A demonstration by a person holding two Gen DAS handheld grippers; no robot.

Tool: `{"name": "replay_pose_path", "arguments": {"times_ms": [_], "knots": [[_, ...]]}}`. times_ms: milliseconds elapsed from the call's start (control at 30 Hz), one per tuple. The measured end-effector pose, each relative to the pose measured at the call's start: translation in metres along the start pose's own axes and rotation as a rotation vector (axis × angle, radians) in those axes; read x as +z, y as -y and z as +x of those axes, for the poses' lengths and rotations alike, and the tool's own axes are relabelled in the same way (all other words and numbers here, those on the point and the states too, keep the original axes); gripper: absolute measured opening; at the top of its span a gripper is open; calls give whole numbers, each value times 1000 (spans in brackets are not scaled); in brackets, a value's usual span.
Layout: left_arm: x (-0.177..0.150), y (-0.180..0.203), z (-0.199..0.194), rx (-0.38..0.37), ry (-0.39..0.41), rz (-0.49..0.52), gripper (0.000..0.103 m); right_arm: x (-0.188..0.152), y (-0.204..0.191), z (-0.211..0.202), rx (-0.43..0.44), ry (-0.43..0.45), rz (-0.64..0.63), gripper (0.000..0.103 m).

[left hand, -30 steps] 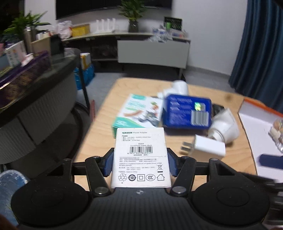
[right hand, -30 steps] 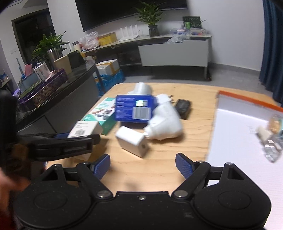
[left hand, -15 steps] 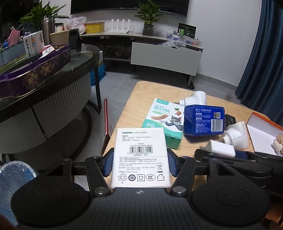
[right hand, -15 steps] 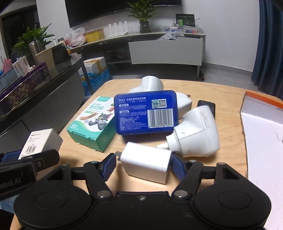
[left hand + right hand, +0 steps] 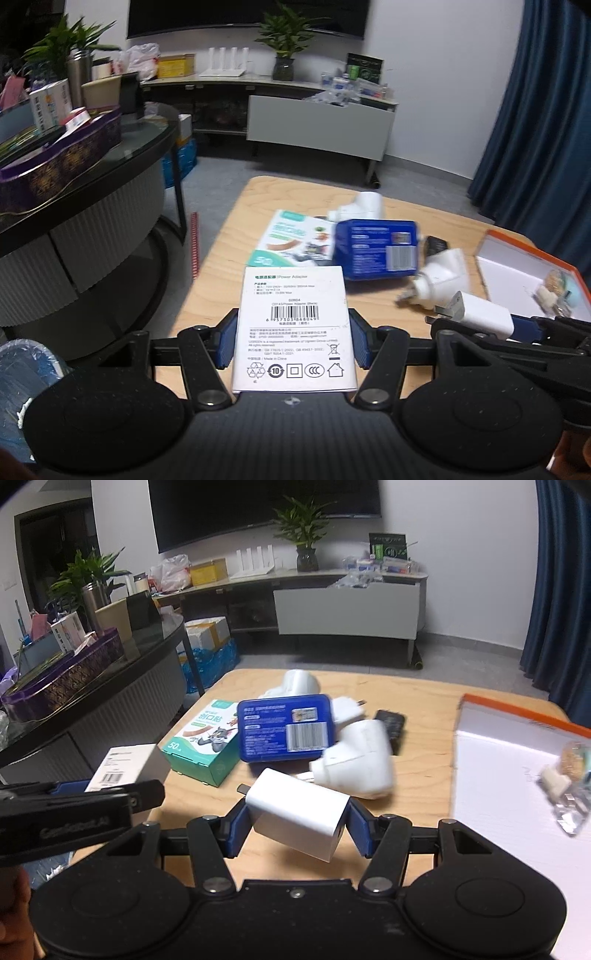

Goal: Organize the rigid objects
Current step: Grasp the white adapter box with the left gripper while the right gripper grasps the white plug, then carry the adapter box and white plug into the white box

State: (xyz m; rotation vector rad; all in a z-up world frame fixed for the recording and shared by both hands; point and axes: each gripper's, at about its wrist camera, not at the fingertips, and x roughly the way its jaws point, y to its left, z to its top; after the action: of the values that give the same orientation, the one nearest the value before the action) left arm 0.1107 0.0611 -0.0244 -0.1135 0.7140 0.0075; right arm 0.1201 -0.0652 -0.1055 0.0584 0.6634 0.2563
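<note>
Right now I have something in each hand, and what matters is where the open tray lies from both loads. My left gripper (image 5: 293, 341) has its fingers (image 5: 228, 343) pressed on the two long edges of the white power-adapter box (image 5: 293, 325), which stands label-up with its long axis running straight away from me toward twelve o'clock. My right gripper (image 5: 297, 821) has just been closing, and its blue pads now clamp the white charger (image 5: 299, 812) by its side faces; the charger sits skewed between them, prongs toward ten o'clock, near end dipping to five o'clock. I judge it clear of the worktop (image 5: 424, 805), though the blur makes that hard to confirm.

From the right wrist view the orange-rimmed tray (image 5: 517, 716) lies at about two o'clock, near the charger, with a few small items already at its far right. From the left wrist view the same tray (image 5: 532, 254) is also at two o'clock, but my right gripper (image 5: 517, 328) and its charger (image 5: 480, 314) sit between it and the box. So the right hand is the nearer one and I think it should go first, swinging toward two o'clock, with the left following once that path is free.

The blue case (image 5: 286, 731), the green plaster box (image 5: 203, 742) and the white plug adapter (image 5: 356, 766) are bunched at twelve o'clock on the worktop, waiting their turn
</note>
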Motion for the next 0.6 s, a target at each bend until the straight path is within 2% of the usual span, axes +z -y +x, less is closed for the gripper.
{"name": "replay_pose_path", "arguments": {"times_ms": [333, 600], "knots": [[-5, 46, -15, -89, 7, 56, 59, -10, 47, -48, -65, 25, 88, 67], [-10, 79, -11, -167, -13, 103, 59, -22, 74, -74, -145, 45, 99, 67]]}}
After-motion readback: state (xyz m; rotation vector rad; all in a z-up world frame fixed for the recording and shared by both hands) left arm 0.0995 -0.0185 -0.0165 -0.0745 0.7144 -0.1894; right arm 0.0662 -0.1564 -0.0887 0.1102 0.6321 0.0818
